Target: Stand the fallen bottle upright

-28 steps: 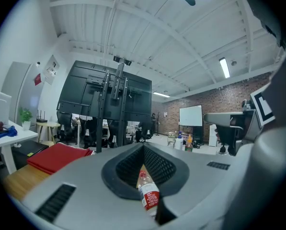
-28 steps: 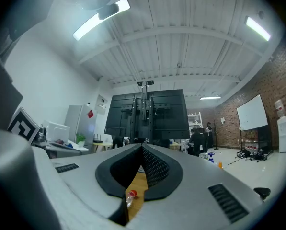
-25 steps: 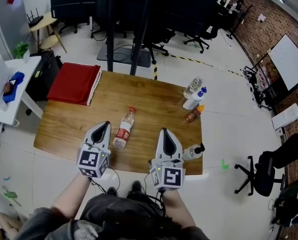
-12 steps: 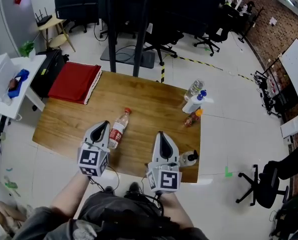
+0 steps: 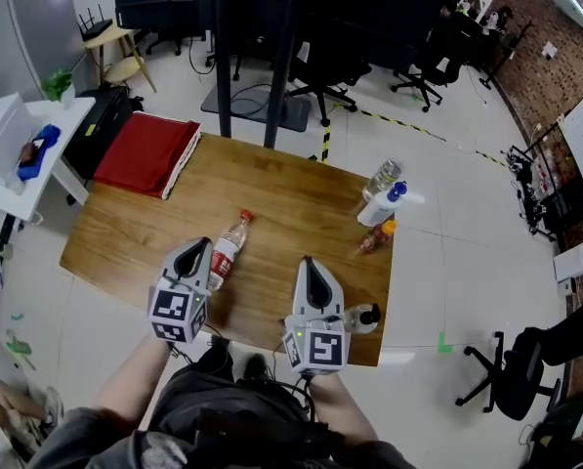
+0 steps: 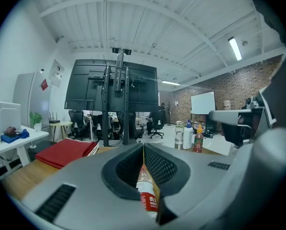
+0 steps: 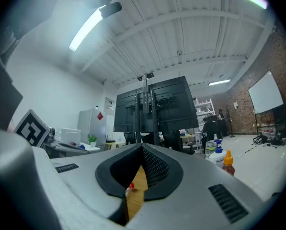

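The fallen clear bottle (image 5: 229, 248) with a red cap and red label lies on the wooden table (image 5: 125, 233), cap pointing away from me. My left gripper (image 5: 201, 246) is shut and empty, hovering close beside the bottle's left side. Whether it touches the bottle I cannot tell. In the left gripper view the bottle (image 6: 145, 191) shows below the closed jaws of my left gripper (image 6: 143, 145). My right gripper (image 5: 306, 262) is shut and empty, a hand's width to the right of the bottle. The right gripper view shows the red cap (image 7: 130, 188) under my right gripper (image 7: 142, 146).
A clear bottle (image 5: 381, 176), a white spray bottle (image 5: 379, 206) and an orange-capped sauce bottle (image 5: 374, 237) are at the table's right edge. A small black-topped bottle (image 5: 361, 318) lies near the front right corner. A red folded cloth (image 5: 146, 154) covers the far left corner.
Both grippers have moved a little forward over the table and lower. The left one has come nearer the bottle's side. The bottle has not moved.
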The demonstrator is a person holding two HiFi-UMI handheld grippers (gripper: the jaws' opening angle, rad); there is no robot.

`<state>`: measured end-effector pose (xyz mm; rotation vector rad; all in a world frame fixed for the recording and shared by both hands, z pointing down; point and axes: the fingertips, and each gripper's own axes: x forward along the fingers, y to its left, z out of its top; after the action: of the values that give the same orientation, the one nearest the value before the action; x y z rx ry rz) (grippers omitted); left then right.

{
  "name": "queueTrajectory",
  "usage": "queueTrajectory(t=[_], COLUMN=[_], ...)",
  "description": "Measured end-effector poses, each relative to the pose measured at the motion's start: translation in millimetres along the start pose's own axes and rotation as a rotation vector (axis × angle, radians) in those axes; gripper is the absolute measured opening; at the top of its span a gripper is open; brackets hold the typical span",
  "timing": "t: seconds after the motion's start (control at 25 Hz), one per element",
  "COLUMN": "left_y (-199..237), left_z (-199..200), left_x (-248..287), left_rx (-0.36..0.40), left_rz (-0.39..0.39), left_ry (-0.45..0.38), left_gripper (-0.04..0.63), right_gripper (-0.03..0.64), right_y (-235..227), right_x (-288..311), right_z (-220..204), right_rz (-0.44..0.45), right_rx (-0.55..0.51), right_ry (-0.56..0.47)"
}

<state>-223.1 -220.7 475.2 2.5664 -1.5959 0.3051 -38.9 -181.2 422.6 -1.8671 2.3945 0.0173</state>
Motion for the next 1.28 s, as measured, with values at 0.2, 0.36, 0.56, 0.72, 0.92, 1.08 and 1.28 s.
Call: queueTrajectory(t=[0.2, 0.36, 0.56, 0.72, 0.92, 1.08, 1.28], left_y=[11.2, 19.8, 23.5, 23.6, 27.0, 23.0, 16.7], left_z=[-16.1, -24.4, -37.0, -52.6, -74.2, -87.0, -106.5], left_x=[21.8, 39.3, 61.4, 80.0, 105.0, 117.2, 128.8], left_rx=[0.01, 0.003, 0.016, 0.006, -0.01, -0.029, -0.01], left_rz=[-0.03, -0.047, -0.082, -0.113, -0.119, -0.155, -0.192], left_ry=[0.051, 0.081, 0.123, 0.192, 0.302, 0.375, 0.469], left_gripper=[0.046, 0.046, 0.081, 0.153, 0.227, 0.274, 0.31], right_gripper=[0.006, 0.006, 0.006, 0.006, 0.006, 0.006, 0.006], right_y=[1.0, 0.0, -1.6, -7.2, -19.5, -25.6, -30.2], right_x=[19.6, 40.7, 65.8, 83.2, 100.8, 110.2, 119.0], right_z=[-5.5, -9.9, -20.1, -28.7, -39.5, -47.8, -56.4], right_rz=[-0.015, -0.035, -0.053, -0.065, -0.078, -0.083, -0.087], right_rx=[-0.007, -0.005, -0.001, 0.0, 0.003, 0.013, 0.024], right_ry=[0.015, 0.016, 0.035, 0.053, 0.075, 0.09, 0.099])
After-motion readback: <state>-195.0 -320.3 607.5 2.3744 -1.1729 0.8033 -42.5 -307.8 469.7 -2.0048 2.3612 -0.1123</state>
